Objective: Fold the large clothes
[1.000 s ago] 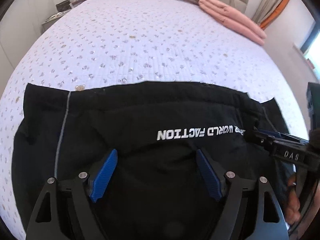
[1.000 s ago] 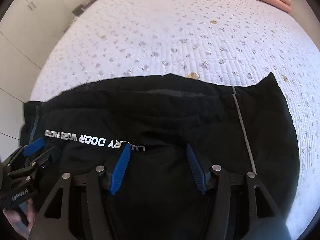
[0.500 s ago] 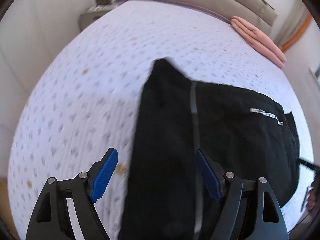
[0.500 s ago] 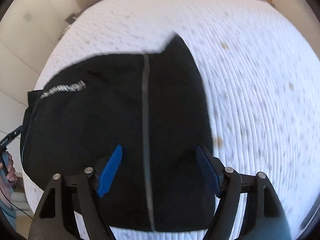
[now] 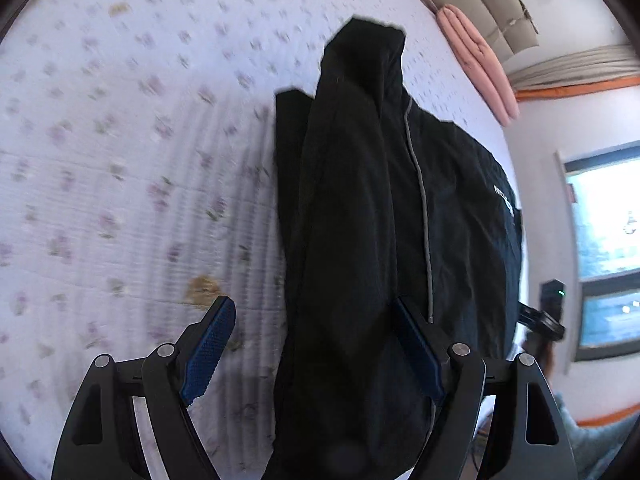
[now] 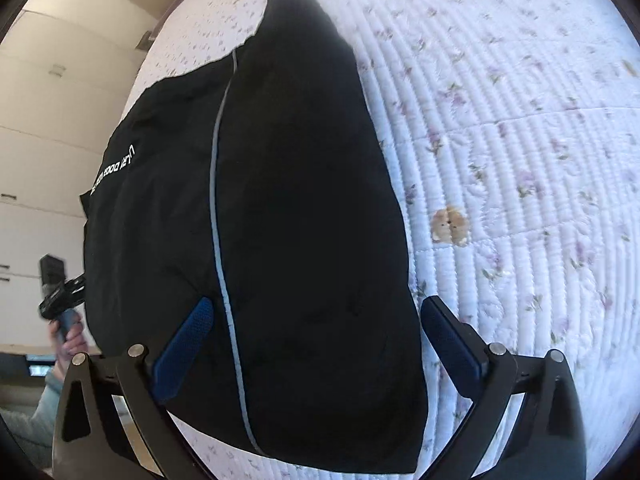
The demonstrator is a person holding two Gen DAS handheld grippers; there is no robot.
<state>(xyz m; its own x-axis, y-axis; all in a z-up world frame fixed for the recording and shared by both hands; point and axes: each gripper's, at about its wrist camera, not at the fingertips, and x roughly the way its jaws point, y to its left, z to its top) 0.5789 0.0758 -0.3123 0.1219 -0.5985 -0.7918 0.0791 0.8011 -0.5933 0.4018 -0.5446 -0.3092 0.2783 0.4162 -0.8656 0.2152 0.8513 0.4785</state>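
Black jacket point(image 5: 384, 208) lies folded on the quilted floral bedspread point(image 5: 120, 184), w/ a thin grey stripe point(image 5: 420, 208) running along it & white lettering point(image 6: 114, 168) near one edge. Left gripper point(image 5: 316, 344) hangs over one end of the jacket, jaws standing wide apart, blue pads point(image 5: 210, 344) clear of the cloth on the left side; the right pad sits over the black fabric but isn't pinching it. Right gripper point(image 6: 316, 352) is over the other end, jaws spread wide, having just been opening; the jacket lies between the pads point(image 6: 184, 348) w/o being pressed, nothing gripped. In the right wrist view the person's other hand point(image 6: 70, 336) shows at the far left edge, wrapped round the other tool's handle, beside the jacket's lettered edge. A folded pink blanket point(image 5: 476, 60) rests at the bed's far side by the headboard point(image 5: 488, 4). Window point(image 5: 604, 248) at right in the left wrist view; pale cupboards point(image 6: 48, 128) at left in the right one.
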